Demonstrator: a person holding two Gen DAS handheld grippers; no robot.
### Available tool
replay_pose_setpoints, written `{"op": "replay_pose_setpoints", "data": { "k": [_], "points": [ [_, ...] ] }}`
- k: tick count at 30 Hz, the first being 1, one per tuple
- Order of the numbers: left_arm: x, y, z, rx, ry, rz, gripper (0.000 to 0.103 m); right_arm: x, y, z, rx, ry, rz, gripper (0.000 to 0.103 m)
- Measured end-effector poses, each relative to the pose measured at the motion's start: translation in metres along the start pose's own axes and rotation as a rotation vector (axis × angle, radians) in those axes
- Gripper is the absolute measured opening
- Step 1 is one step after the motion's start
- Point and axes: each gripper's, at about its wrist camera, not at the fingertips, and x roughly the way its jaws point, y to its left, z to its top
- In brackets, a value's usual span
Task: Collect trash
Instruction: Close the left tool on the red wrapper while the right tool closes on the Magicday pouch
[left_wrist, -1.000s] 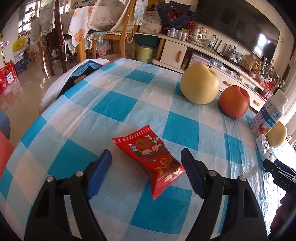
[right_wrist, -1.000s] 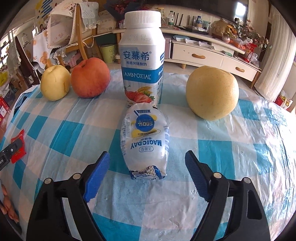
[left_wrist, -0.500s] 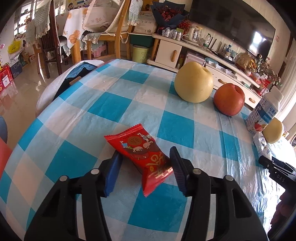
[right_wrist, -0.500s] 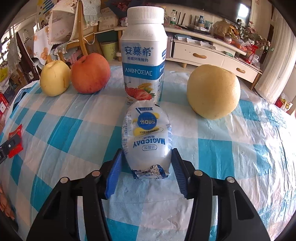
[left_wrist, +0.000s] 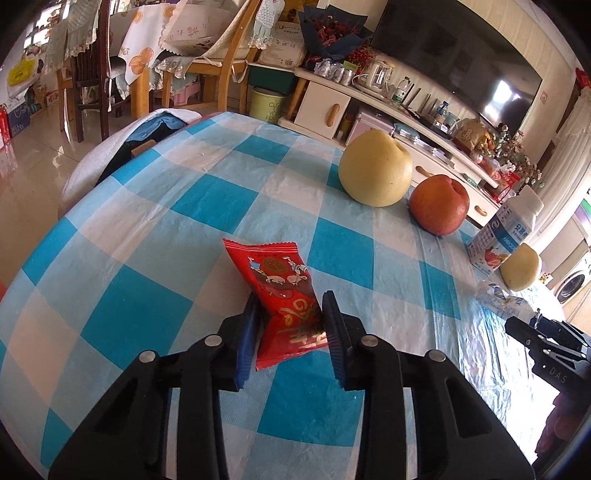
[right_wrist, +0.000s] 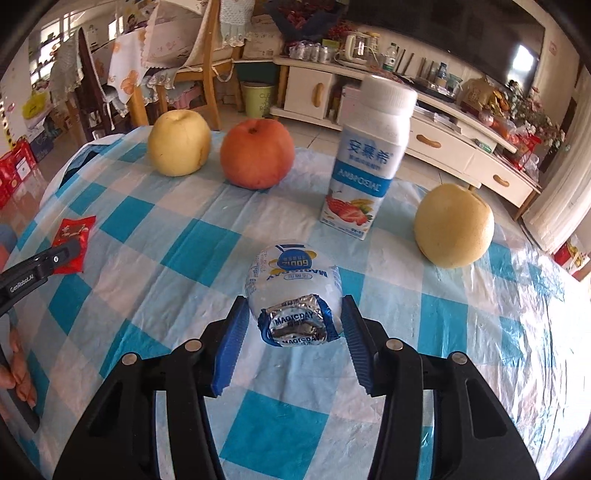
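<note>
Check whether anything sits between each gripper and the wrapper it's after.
Nothing does. The left gripper is closing on the red foil snack wrapper, and the right gripper pinches the white-and-blue plastic packet.

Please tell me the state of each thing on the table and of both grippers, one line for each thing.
red snack packet: pinched and crumpled in the left jaws.
white pouch: gripped in the right jaws, foil end toward the camera.
yogurt bottle: upright, cap on.
red apple: whole, resting on the cloth.
two yellow pears: whole, resting on the cloth.
left gripper: closing on the packet.
right gripper: shut on the pouch.
</note>
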Motion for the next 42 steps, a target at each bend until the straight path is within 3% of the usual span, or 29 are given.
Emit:
{"op": "replay_pose_setpoints", "data": {
  "k": [7,8,9,16,19,21,22,31,33,35,42],
  "points": [
    [-0.01,0.003,-0.007,0.015,0.003,-0.054,0.032,-0.025,0.029,0.004,-0.056,-0.032,0.03,0.051],
    [-0.013,0.004,-0.008,0.018,0.002,-0.064,0.031,-0.028,0.032,0.004,-0.064,-0.03,0.041,0.022],
    [-0.016,0.004,-0.01,0.022,0.0,-0.072,0.031,-0.03,0.035,0.005,-0.065,-0.021,0.047,0.003],
    [-0.033,0.007,-0.024,0.063,0.014,-0.126,0.031,-0.022,0.029,-0.007,-0.026,0.033,0.09,0.003],
    [-0.038,0.003,-0.032,0.096,0.028,-0.149,0.031,-0.017,0.026,-0.012,-0.014,0.048,0.096,0.017],
    [-0.042,-0.001,-0.035,0.119,0.029,-0.162,0.031,-0.014,0.024,-0.013,0.009,0.039,0.085,0.056],
    [-0.044,-0.003,-0.037,0.129,0.029,-0.168,0.031,-0.013,0.023,-0.011,0.017,0.027,0.095,0.061],
    [-0.054,-0.004,-0.039,0.124,0.034,-0.241,0.031,0.023,0.015,0.014,0.099,-0.001,0.104,0.062],
    [-0.053,-0.004,-0.039,0.126,0.037,-0.25,0.031,0.034,0.011,0.015,0.129,0.01,0.13,0.07],
    [-0.051,-0.004,-0.04,0.129,0.043,-0.254,0.031,0.043,0.013,0.017,0.114,0.013,0.129,0.077],
    [-0.049,-0.003,-0.04,0.124,0.058,-0.268,0.031,0.063,0.025,0.029,0.058,0.003,0.102,0.078]
  ]
}}
